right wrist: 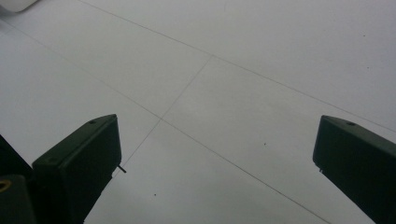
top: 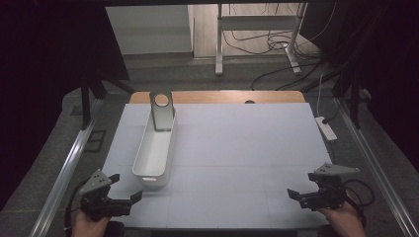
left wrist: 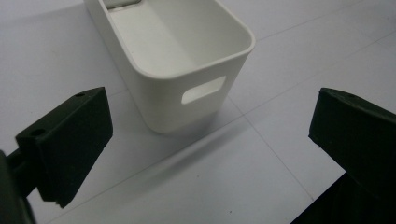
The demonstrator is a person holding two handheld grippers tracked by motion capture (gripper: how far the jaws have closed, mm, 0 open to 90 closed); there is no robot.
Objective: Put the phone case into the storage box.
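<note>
A long white bin [top: 154,148] lies on the left half of the white table mat [top: 237,148], its length running away from me. A grey metal plate with a round hole [top: 162,109] leans upright at the bin's far end. My left gripper [top: 126,187] is held near the mat's front left corner, open and holding nothing. In the left gripper view the bin's near end, with its handle slot [left wrist: 203,89], lies just ahead between the wide-apart jaws. My right gripper [top: 302,184] hovers at the front right, open and holding nothing, with bare mat [right wrist: 233,93] in front of it.
A white power strip [top: 326,127] lies off the mat's right edge. A wooden table edge [top: 222,97] shows behind the mat. Metal rails run along both sides. A desk frame [top: 257,29] and floor cables stand farther back.
</note>
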